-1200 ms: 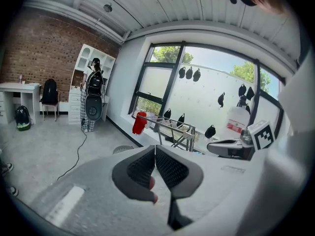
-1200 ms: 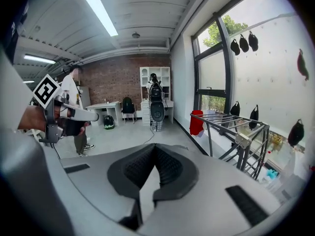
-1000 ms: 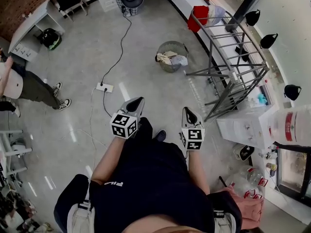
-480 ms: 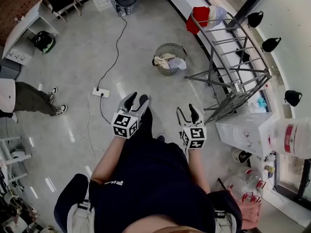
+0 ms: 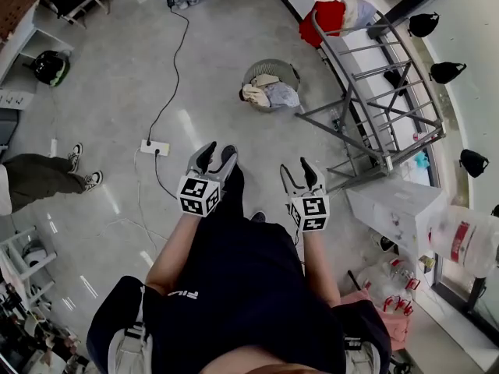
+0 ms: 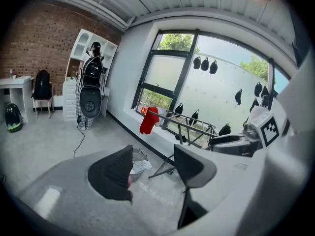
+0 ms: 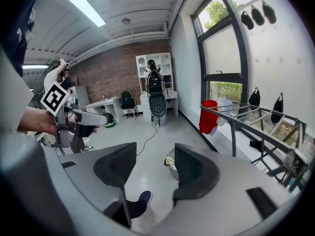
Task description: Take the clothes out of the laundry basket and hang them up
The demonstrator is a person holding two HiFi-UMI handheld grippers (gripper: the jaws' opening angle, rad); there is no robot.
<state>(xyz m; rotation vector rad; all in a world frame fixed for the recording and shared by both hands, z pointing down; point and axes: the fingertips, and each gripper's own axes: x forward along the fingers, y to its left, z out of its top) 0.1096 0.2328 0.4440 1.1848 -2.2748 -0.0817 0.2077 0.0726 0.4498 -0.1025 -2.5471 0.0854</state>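
Observation:
A round wire laundry basket (image 5: 270, 84) stands on the grey floor with pale clothes (image 5: 269, 93) in it. The metal drying rack (image 5: 374, 92) stands to its right, with a red garment (image 5: 323, 18) and a pale one (image 5: 357, 10) hung over its far end. My left gripper (image 5: 214, 156) and right gripper (image 5: 297, 174) are held out in front of me, well short of the basket. Both have just been opening and are open, with nothing between the jaws. The basket shows past the jaws in the left gripper view (image 6: 140, 163) and the right gripper view (image 7: 171, 162).
A power strip (image 5: 154, 146) with its cable lies on the floor left of my grippers. A person's legs (image 5: 39, 174) stand at the far left. A white cabinet (image 5: 398, 209) and bags (image 5: 390, 283) sit to my right. Black caps (image 5: 447, 71) hang by the window.
Both grippers have gone from shut to open. They have moved forward toward the basket, and the basket and rack have slid in the view as I stepped closer.

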